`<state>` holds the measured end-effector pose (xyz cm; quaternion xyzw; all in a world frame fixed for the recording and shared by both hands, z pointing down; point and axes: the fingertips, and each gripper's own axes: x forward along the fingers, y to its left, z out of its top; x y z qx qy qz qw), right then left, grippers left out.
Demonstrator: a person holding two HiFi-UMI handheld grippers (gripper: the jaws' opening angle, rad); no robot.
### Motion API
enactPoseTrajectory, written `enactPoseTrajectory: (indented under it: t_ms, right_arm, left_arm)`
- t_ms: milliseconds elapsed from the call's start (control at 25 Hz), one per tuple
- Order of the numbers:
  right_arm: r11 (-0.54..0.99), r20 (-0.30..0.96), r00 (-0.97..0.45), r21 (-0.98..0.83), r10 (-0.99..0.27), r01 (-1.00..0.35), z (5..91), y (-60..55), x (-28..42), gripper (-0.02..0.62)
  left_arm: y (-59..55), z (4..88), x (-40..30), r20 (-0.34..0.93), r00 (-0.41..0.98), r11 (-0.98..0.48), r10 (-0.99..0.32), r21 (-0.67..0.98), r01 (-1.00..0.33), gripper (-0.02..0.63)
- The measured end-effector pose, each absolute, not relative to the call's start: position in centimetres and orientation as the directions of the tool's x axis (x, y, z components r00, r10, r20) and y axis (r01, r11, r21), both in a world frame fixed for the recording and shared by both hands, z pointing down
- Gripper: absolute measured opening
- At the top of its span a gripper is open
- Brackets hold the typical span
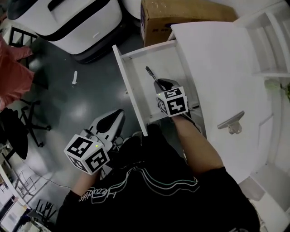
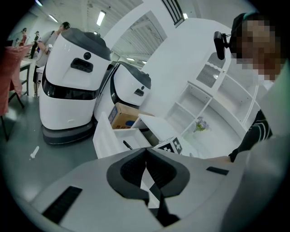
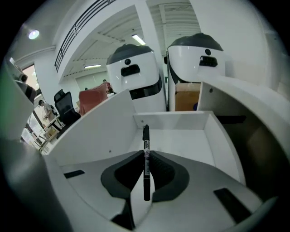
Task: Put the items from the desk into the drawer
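Note:
A white drawer (image 1: 136, 68) stands pulled out from the white desk (image 1: 217, 59). Over it is my right gripper (image 1: 158, 83), shut on a black marker pen (image 1: 151, 74). In the right gripper view the pen (image 3: 146, 154) sits upright between the pads of the right gripper (image 3: 146, 157), its tip pointing at the drawer's back wall (image 3: 174, 118). My left gripper (image 1: 113, 118) hangs low at the left over the floor. In its own view the left gripper (image 2: 146, 155) has its jaws pressed together with nothing in them. A silver metal clip (image 1: 231, 123) lies on the desk.
A cardboard box (image 1: 181, 13) sits behind the drawer. Two large white robots (image 1: 68, 18) stand on the grey floor at the far left. A black office chair (image 1: 20, 124) is at the left edge. White shelves (image 1: 267, 41) line the desk's right side.

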<state>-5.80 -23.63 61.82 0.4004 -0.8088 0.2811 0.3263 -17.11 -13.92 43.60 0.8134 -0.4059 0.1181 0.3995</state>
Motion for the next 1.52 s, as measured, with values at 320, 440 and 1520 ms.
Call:
enactPoseTrajectory:
  t_ms: [320,440,1520]
  right_arm:
    - [0.509,0.848,-0.412,-0.207,-0.332,-0.835,69.8,-24.1,-6.0,0.066]
    - [0.506,0.87,-0.39,-0.201,-0.301,-0.839,70.9,-24.3,-6.1,0.066]
    - [0.478,0.4,-0.613,-0.391,-0.682,-0.787,42.2,-12.9,0.1,0.115]
  left_arm:
    - [-13.5,45.8,-18.8,0.555,0.607,-0.286,-0.568,0.559,-0.778,0.021]
    - [-13.4,46.3,-19.1,0.563,0.6,-0.268,-0.568,0.562,-0.782,0.021]
    - [-12.1,39.2,-10.6,0.416,0.799,-0.589,-0.434,0.54,-0.601,0.021]
